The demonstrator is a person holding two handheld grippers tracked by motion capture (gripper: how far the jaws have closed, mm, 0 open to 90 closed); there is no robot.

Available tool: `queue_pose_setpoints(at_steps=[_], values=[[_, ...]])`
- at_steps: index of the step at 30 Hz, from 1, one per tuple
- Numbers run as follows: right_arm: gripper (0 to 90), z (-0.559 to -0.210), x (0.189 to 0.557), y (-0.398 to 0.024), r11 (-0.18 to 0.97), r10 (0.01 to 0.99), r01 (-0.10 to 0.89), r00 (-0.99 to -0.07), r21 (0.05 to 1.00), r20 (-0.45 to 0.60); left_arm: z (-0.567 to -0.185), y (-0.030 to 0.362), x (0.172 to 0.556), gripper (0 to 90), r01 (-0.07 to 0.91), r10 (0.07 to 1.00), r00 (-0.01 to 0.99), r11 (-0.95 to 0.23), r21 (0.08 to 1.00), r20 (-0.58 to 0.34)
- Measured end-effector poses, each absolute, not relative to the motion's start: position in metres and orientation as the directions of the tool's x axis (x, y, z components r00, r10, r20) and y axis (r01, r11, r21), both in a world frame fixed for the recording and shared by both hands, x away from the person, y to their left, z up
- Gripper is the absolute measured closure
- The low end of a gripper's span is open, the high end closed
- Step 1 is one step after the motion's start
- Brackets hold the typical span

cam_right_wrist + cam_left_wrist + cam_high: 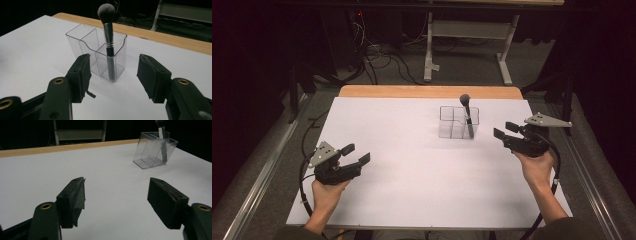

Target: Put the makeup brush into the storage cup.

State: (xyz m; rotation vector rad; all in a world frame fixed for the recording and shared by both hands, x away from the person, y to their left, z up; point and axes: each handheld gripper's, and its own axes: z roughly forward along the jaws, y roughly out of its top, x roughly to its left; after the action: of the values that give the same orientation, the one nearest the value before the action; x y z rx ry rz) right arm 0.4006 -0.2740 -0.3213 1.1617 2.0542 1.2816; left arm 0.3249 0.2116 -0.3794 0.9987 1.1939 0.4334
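1. Sitting at the left of the white table (412,200), well apart from the clear organizer (458,122) and nearer the person's edge, the left gripper (356,154) is held in the left hand (326,194); its jaws are spread wide with bare table between them, as the left gripper view confirms (116,195).
2. Standing right of the table's middle, toward the far wooden edge (427,91), the clear organizer is a see-through plastic box split into compartments. No brand, label or writing can be read on it.
3. Resting upright in the organizer's right-hand front compartment, as the right gripper view shows it, a makeup brush (109,45) has a dark handle, a silver ferrule and a dark, fluffy head that rises above the rim. No lettering on the handle can be made out.
4. Hovering just right of the organizer, the right gripper (506,129), in the right hand (538,167), points toward it; its jaws are parted and grip nothing, the organizer lying ahead between them (113,72).
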Motion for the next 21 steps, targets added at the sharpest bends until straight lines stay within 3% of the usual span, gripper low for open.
queue_pose_setpoints(at_steps=[21], values=[[43.3, -0.338, 0.380, -0.281, 0.205, 0.827, 0.424, -0.558, 0.882, 0.076, -0.379, 0.211, 0.325, 30.4, 0.209, 0.745, 0.354, 0.527, 0.824, -0.566]])
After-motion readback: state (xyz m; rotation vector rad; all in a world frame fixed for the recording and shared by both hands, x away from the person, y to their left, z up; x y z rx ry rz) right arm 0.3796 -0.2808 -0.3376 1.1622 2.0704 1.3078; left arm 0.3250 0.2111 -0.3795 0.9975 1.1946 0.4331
